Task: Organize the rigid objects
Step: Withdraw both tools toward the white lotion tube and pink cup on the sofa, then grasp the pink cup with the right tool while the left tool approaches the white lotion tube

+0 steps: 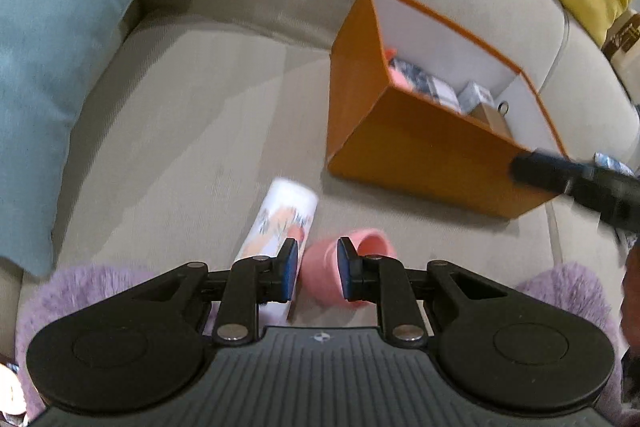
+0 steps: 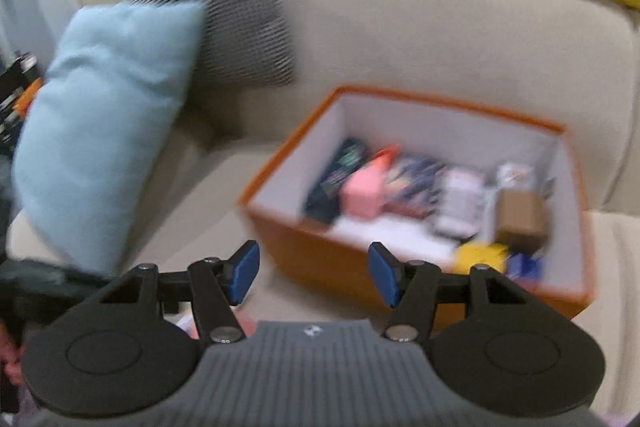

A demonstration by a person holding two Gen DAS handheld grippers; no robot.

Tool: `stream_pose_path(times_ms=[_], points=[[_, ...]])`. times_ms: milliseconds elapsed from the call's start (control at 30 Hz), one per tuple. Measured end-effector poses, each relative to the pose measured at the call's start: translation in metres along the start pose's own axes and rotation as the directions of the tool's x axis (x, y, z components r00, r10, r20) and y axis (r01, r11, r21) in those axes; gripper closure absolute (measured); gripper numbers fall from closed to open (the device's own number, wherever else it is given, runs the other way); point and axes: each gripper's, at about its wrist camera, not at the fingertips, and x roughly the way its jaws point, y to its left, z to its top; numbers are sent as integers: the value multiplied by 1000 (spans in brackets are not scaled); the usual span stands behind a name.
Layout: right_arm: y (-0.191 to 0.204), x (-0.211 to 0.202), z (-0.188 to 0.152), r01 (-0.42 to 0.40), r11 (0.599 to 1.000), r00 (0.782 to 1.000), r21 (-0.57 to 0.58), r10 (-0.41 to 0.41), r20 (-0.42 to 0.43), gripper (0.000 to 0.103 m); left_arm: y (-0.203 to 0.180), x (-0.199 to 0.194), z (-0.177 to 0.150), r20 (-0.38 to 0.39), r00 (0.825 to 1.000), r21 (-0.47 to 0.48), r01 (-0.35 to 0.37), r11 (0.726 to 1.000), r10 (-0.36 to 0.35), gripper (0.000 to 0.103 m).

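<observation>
Left wrist view looks down along its fingers, close over the sofa (image 1: 168,99) seat. Right wrist view sits higher, facing the sofa back. Both share the orange box (image 1: 404,147) (image 2: 320,259) — and the cushions.

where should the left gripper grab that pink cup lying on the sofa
Grip the pink cup across its round wall near the middle, coming from above and behind. It lies on its side on the sofa seat, open mouth toward the orange box, so the curved sides are free. The left gripper already straddles it, open. Keep the left finger clear of the white tube alongside.
</observation>
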Motion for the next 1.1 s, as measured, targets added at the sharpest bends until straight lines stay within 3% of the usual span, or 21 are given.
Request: stream_pose_path(times_ms=[133,333,500,733,900,1033,1100], points=[[28,22,-29,-33,999,995,-31,30,-95,33,10,-2,-10,-4,1000,10,-19,1000,19,80],[54,54,-59,-21,991,984,-129,-3,-180,30,21,-4,-17,14,1000,18,-26,999,26,80],[60,73,-58,-7,988,985,-153,-19,-169,31,22,-4,-15,18,999,33,-29,999,28,80],[67,91,-51,-15,982,988,-190,-15,-155,45,26,1,-9,-8,999,38,-43,998,44,80],[62,88,-50,-31,983,988,-178,4,-152,47,23,10,-4,-33,998,70,-55,996,58,79],[51,77,-46,7,986,992,-166,-28,-121,47,18,20,3,-90,992,124,-73,990,84,60],[42,69,-42,34,987,993,-157,-51,-106,47,14,29,10,-159,979,193,-96,976,127,50]])
